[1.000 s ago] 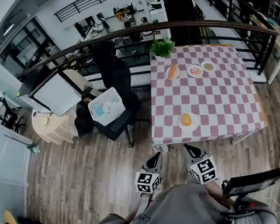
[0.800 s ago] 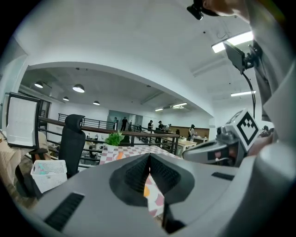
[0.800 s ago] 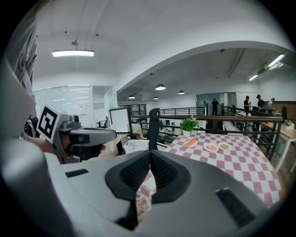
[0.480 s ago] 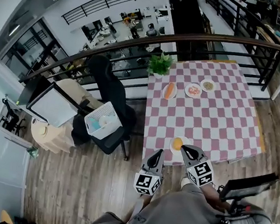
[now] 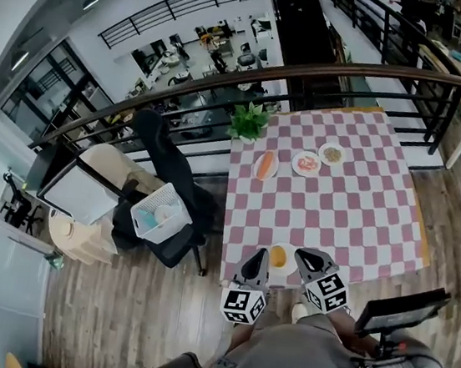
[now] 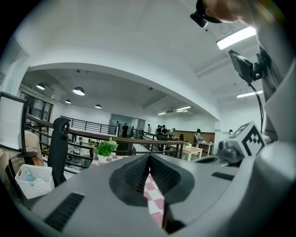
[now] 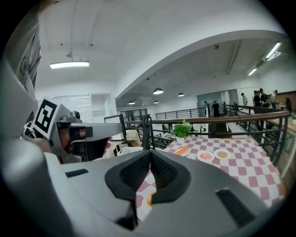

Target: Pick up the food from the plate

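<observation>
An orange piece of food (image 5: 277,257) lies on a white plate (image 5: 287,251) at the near edge of the pink-checked table (image 5: 353,212). My left gripper (image 5: 258,258) is shut and empty, its tips just left of that plate. My right gripper (image 5: 302,255) is shut and empty too, its tips at the plate's right side. In the right gripper view the shut jaws (image 7: 151,153) hide most of the orange food (image 7: 149,199). In the left gripper view the shut jaws (image 6: 149,157) cover the plate; only checked cloth (image 6: 155,196) shows.
Three more plates stand at the table's far side: one with a long orange food (image 5: 263,165), two with small portions (image 5: 306,163) (image 5: 332,154). A potted plant (image 5: 249,122) is at the far left corner. A black chair (image 5: 169,171) with a basket (image 5: 155,211) stands to the left, and a railing (image 5: 338,67) runs behind.
Both grippers have moved forward to the table's near edge, still shut. The near plate, a good way ahead before, now lies between their tips.
</observation>
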The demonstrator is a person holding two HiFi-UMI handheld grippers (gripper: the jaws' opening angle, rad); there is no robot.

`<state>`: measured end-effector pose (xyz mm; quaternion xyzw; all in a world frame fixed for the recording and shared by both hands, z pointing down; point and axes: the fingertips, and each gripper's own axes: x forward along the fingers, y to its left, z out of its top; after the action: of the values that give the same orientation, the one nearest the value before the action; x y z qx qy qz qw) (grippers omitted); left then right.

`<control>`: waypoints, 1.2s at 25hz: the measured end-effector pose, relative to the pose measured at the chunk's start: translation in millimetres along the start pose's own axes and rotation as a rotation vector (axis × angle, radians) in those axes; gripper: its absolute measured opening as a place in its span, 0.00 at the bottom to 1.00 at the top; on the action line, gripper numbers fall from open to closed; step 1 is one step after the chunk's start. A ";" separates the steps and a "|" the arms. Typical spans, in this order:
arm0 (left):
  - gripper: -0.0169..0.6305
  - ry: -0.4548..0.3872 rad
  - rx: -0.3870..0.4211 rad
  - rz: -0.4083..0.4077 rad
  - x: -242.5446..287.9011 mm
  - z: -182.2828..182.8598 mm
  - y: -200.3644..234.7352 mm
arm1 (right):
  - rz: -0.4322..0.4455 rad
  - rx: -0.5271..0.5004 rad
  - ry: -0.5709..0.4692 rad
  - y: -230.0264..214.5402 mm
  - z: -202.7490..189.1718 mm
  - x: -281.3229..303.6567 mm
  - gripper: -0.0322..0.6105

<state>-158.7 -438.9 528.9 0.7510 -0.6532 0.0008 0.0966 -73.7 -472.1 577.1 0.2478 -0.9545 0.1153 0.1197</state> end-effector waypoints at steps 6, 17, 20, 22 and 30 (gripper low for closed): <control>0.04 -0.003 0.053 -0.039 -3.1 24.8 -1.6 | -0.033 0.033 -0.066 -17.1 28.3 -7.8 0.07; 0.04 -0.183 0.067 -0.092 -4.8 78.7 1.3 | -0.140 -0.111 -0.301 -20.4 113.9 -50.1 0.07; 0.04 -0.203 0.035 -0.092 -1.6 80.6 6.9 | -0.121 -0.116 -0.310 -13.2 119.0 -42.1 0.07; 0.04 -0.219 0.037 -0.086 -3.6 86.0 11.4 | -0.116 -0.118 -0.321 -4.0 121.3 -37.6 0.07; 0.04 -0.210 0.050 -0.088 -4.4 80.1 25.3 | -0.179 -0.137 -0.287 -5.1 120.7 -20.8 0.57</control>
<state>-194.2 -449.6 453.4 0.7770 -0.6259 -0.0660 0.0087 -74.2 -501.0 458.0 0.3370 -0.9415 0.0023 0.0088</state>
